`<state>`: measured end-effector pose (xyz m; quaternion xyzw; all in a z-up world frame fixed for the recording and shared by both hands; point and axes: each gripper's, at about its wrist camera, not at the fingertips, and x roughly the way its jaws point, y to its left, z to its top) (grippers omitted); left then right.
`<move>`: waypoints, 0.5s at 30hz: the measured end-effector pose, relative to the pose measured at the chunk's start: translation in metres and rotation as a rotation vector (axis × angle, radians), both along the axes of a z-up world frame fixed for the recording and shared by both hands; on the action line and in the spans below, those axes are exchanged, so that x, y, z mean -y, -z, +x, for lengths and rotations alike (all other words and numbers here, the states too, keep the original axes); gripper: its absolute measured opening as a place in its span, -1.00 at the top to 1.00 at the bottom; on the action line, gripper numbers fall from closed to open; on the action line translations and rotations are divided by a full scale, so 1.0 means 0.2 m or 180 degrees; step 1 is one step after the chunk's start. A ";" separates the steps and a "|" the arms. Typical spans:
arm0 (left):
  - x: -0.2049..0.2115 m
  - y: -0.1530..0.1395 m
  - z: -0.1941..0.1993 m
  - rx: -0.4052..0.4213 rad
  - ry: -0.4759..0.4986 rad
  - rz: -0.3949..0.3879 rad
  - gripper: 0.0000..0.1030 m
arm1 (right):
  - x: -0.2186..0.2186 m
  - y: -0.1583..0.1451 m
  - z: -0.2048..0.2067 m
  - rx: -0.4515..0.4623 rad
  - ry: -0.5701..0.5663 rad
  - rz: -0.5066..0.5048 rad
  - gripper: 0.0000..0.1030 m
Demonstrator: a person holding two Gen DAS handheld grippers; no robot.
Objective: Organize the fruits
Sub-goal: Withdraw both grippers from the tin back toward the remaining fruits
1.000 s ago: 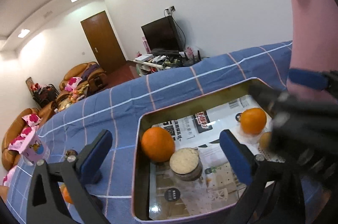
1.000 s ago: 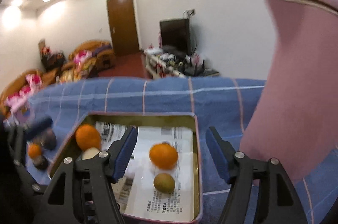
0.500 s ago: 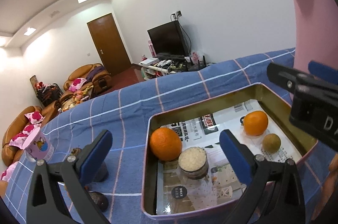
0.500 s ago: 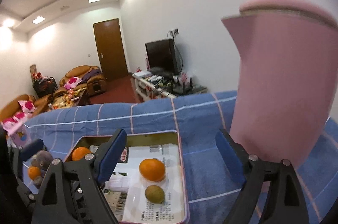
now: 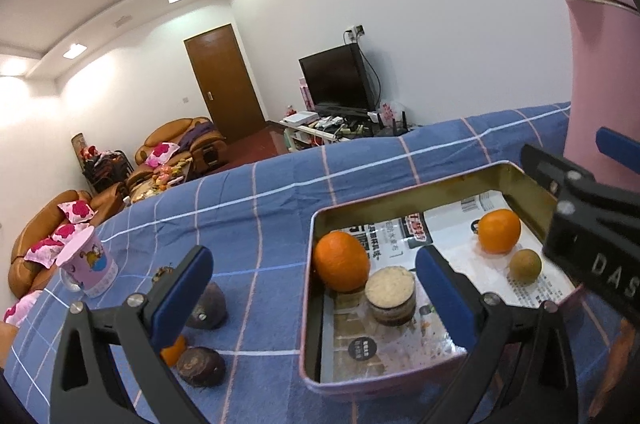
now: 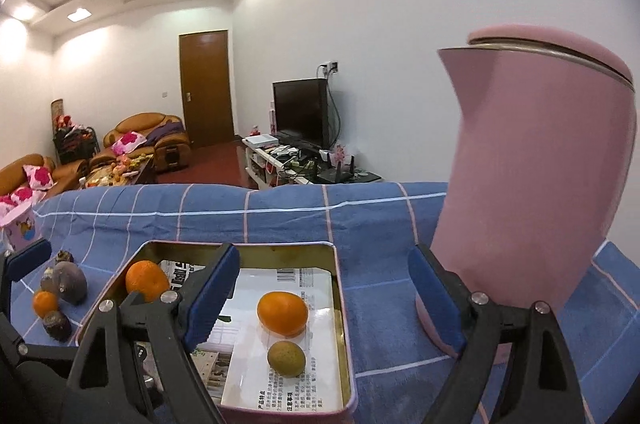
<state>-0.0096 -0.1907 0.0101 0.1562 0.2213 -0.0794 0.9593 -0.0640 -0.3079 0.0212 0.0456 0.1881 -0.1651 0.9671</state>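
- Left gripper (image 5: pixel 312 288) had its jaws wide apart, nothing between the pads, hovering over the near-left rim of the tin tray (image 5: pixel 308 304).
- Right gripper (image 6: pixel 324 296) likewise spread, empty, above the tray's right side.
- Tray held two oranges (image 5: pixel 341 267) (image 5: pixel 500 230), a greenish-brown fruit (image 5: pixel 525 265) and a small jar (image 5: pixel 390 295).
- Dark fruits (image 5: pixel 208 306) and a small orange lay on the blue cloth (image 5: pixel 260 216), left of the tray.
- Pink kettle (image 6: pixel 532 164) stood right of the tray.

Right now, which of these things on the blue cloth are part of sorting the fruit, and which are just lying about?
Part of the job:
- tin tray
- two oranges and a brownish-green fruit in the tray
- small orange and dark fruits on the cloth

Lying about:
- pink kettle
- pink cup
- little cake in the tray
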 end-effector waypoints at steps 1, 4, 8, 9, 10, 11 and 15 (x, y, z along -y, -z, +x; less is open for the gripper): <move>-0.01 0.00 -0.01 -0.0009 -0.0002 -0.0004 -1.00 | 0.00 0.00 -0.01 0.0004 0.0026 0.0018 -0.69; -0.04 0.01 -0.02 -0.0026 0.0001 -0.0022 -1.00 | 0.00 0.00 -0.03 -0.0012 0.0102 0.0095 -0.69; -0.06 0.01 -0.05 -0.0020 0.0034 -0.0034 -1.00 | 0.00 0.01 -0.07 -0.0003 0.0141 0.0298 -0.69; -0.07 0.01 -0.06 -0.0021 0.0050 -0.0036 -1.00 | 0.01 0.02 -0.09 -0.0005 0.0142 0.0367 -0.69; -0.08 0.01 -0.06 -0.0020 0.0066 -0.0045 -1.00 | 0.01 0.02 -0.10 -0.0007 0.0143 0.0419 -0.69; -0.08 0.00 -0.07 -0.0015 0.0068 -0.0050 -1.00 | 0.01 0.03 -0.11 -0.0002 0.0145 0.0484 -0.69; -0.12 0.00 -0.10 -0.0001 0.0109 -0.0051 -1.00 | -0.01 0.05 -0.16 0.0000 0.0147 0.0640 -0.69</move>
